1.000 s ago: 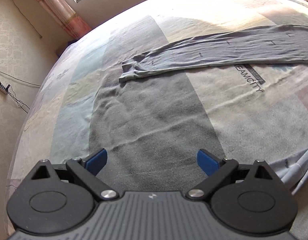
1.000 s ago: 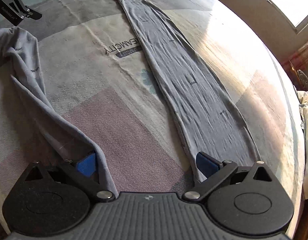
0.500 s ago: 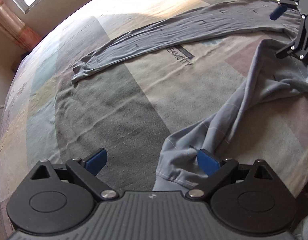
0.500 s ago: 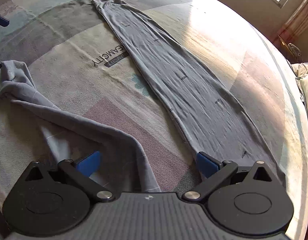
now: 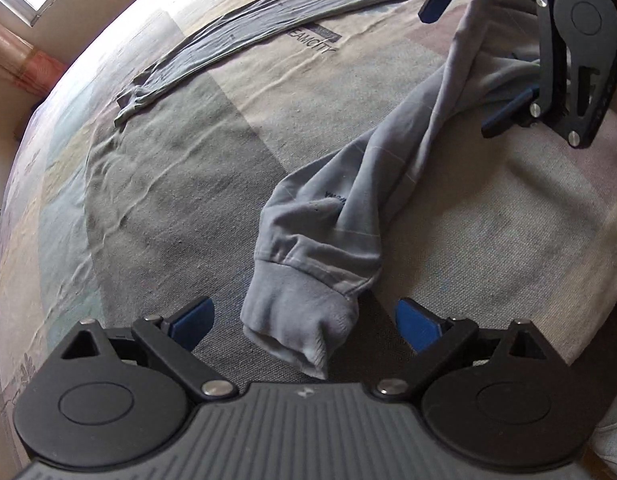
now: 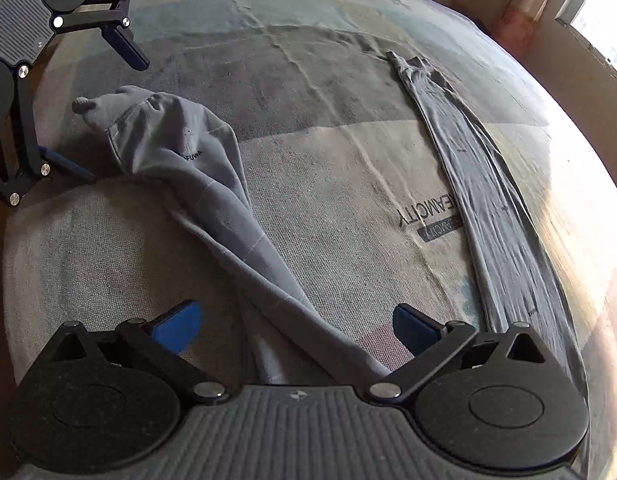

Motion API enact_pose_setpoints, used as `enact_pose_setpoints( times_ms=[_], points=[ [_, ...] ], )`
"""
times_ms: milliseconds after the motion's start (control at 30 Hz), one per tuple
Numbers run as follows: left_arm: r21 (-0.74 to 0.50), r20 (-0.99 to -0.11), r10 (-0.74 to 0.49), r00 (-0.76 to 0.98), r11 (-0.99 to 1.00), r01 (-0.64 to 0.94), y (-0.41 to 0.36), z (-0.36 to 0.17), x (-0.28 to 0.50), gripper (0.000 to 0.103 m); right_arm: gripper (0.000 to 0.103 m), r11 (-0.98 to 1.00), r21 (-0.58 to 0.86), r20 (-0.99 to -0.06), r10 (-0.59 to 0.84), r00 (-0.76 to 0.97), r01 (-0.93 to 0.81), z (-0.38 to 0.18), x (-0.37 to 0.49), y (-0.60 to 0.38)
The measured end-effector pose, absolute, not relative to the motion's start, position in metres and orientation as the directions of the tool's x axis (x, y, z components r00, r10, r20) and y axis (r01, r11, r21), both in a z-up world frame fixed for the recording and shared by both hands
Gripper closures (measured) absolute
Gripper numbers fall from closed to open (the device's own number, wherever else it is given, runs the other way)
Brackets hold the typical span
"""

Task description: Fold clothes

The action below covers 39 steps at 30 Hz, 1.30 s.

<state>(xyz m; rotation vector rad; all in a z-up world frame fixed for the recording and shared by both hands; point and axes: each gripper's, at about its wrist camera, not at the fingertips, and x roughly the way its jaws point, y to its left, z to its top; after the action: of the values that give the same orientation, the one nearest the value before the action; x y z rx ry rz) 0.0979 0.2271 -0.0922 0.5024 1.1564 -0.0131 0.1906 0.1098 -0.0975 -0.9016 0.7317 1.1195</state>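
A: How far along is the folding?

B: Barely begun, I'd judge. The pale grey cotton trousers (image 5: 340, 216) lie on the patchwork bedspread (image 5: 168, 184), one leg bunched, the other leg (image 6: 488, 184) stretched flat.

A: The claws?

B: Left claw (image 5: 304, 320) spread wide around the ribbed cuff (image 5: 296, 320); right claw (image 6: 294, 326) also agape, straddling the bunched leg.

A: Obstacles?

B: Only bedspread wrinkles.
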Motion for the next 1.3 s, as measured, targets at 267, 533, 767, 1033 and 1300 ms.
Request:
enact_pose_setpoints(
  times_ms=[267, 533, 767, 1033, 1300],
  points=[
    [0.369, -0.837, 0.273, 0.473, 0.922, 0.121, 0.266, -0.072, 0.126, 0.006, 0.0, 0.113, -0.316, -0.829, 0.449, 0.333, -0.942, -0.093, 0.198, 0.143],
    [0.412, -0.763, 0.325, 0.558, 0.91, 0.034, 0.297, -0.058, 0.177, 0.006, 0.0, 0.292, -0.341, -0.796, 0.415, 0.44, -0.893, -0.077, 0.251, 0.163],
    [0.386, -0.78, 0.301, 0.549, 0.922, 0.043, 0.296, -0.058, 0.169, 0.006, 0.0, 0.41, -0.288, -0.804, 0.388, 0.451, -0.865, -0.073, 0.268, 0.152],
    [0.43, -0.803, 0.3, 0.514, 0.89, 0.152, 0.276, -0.086, 0.154, 0.006, 0.0, 0.345, -0.218, -0.844, 0.403, 0.354, -0.913, -0.081, 0.228, 0.14],
    [0.498, -0.787, 0.197, 0.585, 0.762, 0.414, 0.231, -0.095, 0.143, 0.006, 0.0, 0.369, -0.169, -0.856, 0.405, 0.322, -0.914, -0.083, 0.223, 0.141]
  ],
)
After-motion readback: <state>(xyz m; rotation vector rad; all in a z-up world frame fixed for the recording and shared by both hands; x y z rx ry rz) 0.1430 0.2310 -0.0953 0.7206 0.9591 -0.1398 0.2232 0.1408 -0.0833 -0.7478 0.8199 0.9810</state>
